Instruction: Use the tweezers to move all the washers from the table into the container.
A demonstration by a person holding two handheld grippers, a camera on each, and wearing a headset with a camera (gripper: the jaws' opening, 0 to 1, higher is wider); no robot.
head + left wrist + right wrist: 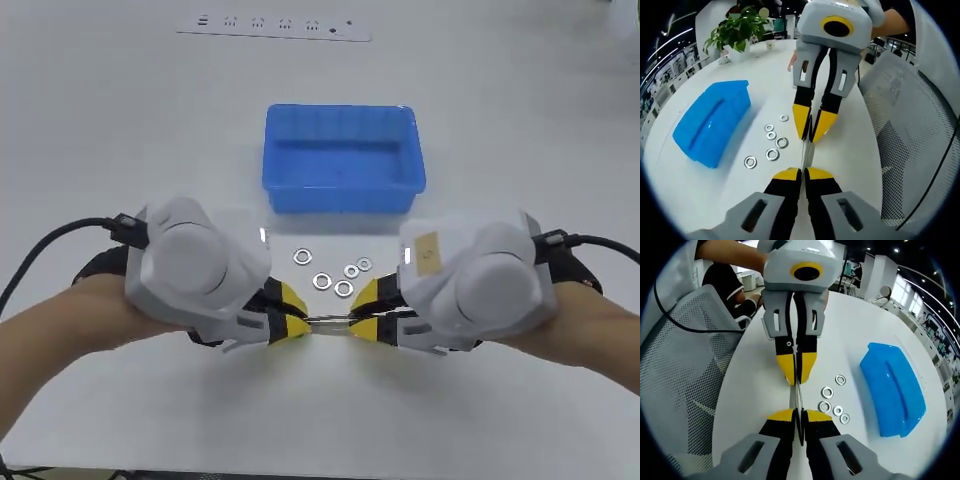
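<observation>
Judging from how things lie, the task has barely begun: none of the washers (322,282) has reached the container (345,185) yet. Five of them sit loose on the counter (500,90), clustered just in front of the container's near wall, between it and the two claws. One lies a little apart to the left of the others.

The blue container stands in the middle of the counter, nearer the far edge than the near one. As far as the head view shows its floor, nothing is in it.

The tweezers (328,320) are off the counter, spanning the gap between the claws, closer to the near edge than the washers are. The left claw (290,318) is closed on one end and the right claw (368,315) is closed on the other, tips facing each other.

In the left gripper view the thin metal legs (805,150) run straight from one pair of yellow tips to the other.

What seems left is everything: settling the tweezers into one working grip, then picking and carrying each of the five washers over the container's wall.
</observation>
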